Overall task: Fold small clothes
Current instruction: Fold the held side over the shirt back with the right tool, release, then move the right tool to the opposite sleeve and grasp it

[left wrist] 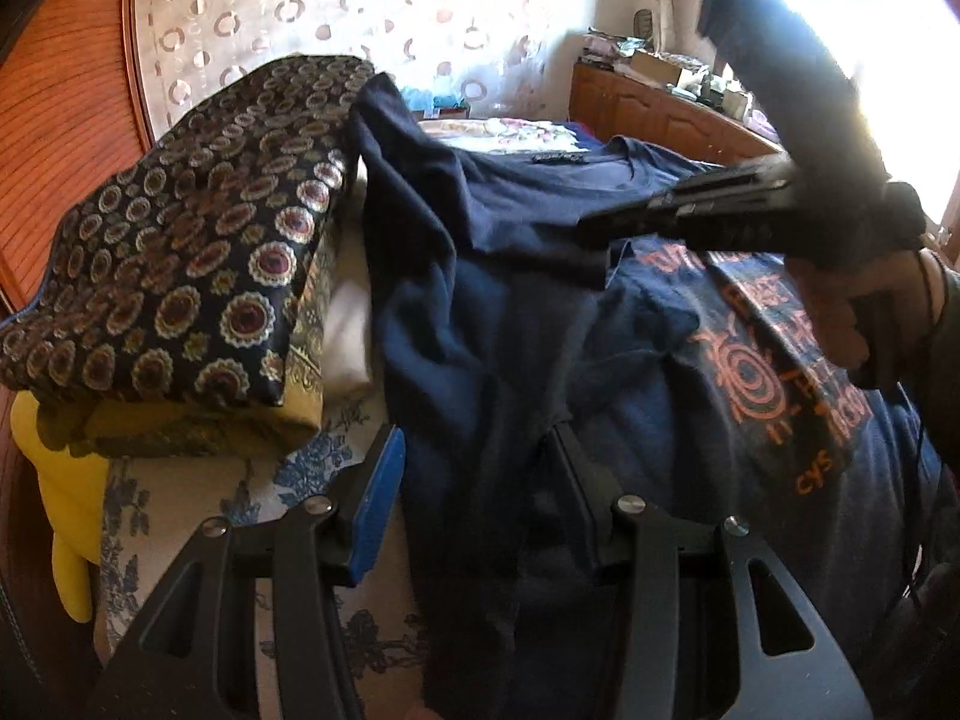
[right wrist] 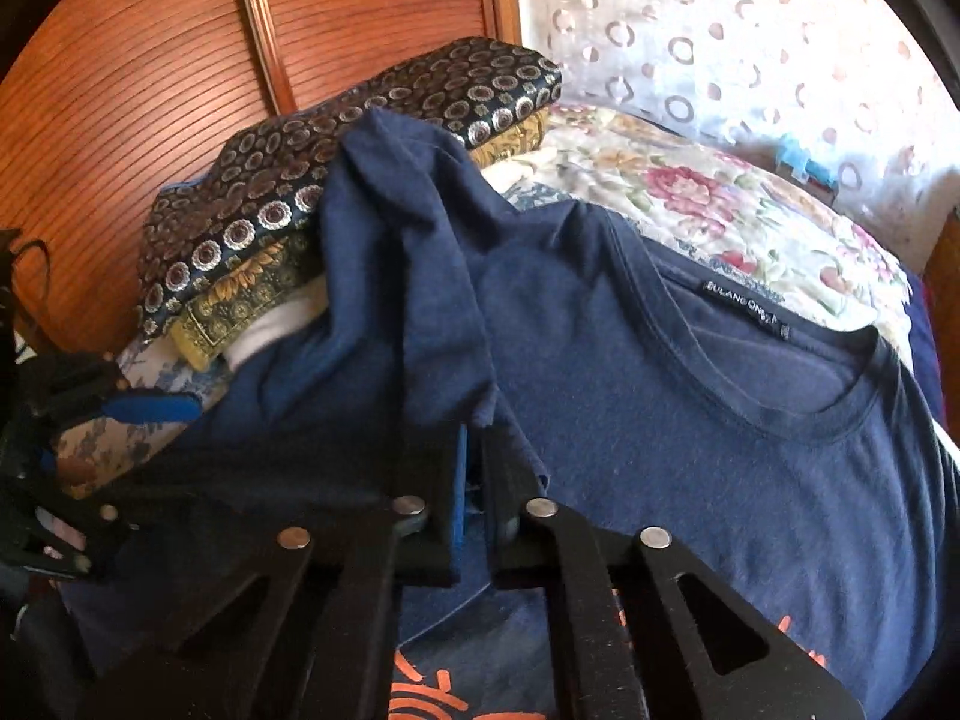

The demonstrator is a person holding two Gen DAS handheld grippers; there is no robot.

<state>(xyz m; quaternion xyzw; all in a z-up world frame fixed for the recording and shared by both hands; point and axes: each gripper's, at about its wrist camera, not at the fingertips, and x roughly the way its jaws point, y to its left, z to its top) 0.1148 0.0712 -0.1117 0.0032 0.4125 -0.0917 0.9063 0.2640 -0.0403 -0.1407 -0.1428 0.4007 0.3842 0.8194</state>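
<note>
A navy T-shirt [right wrist: 690,420] lies spread on a bed [right wrist: 690,192] covered by a floral quilt, its round neckline and black woven label turned up toward the right wrist camera. An orange printed graphic [left wrist: 774,360] shows on the part of the shirt nearest the person. One sleeve [right wrist: 390,252] is lifted and bunched, rising in a fold that leans against a stack of folded textiles [left wrist: 180,264] at the bed's edge; the top piece of that stack is dark with round gold medallions, a yellow-patterned layer sits under it, and something white shows lower down.

The right gripper [right wrist: 474,480] has its jaws drawn nearly together with navy fabric pinched between them, blue pad facing inward, at the base of the raised sleeve. In the left wrist view the same gripper [left wrist: 594,234] appears as a dark tool reaching in from the right, held by a hand [left wrist: 840,318] that is partly in shadow.

The left gripper [left wrist: 474,498] stands wide open. Its blue-padded left finger rests over the floral bedding just beside the shirt's edge, while its other finger is down against the dark cloth (partly hidden in the folds), so nothing is gripped. A hanging strip of navy fabric runs down between the two fingers.

Behind the stack stands a slatted wooden wardrobe door [right wrist: 150,90], and a pale curtain with ring patterns [right wrist: 720,30] hangs past the bed
</note>
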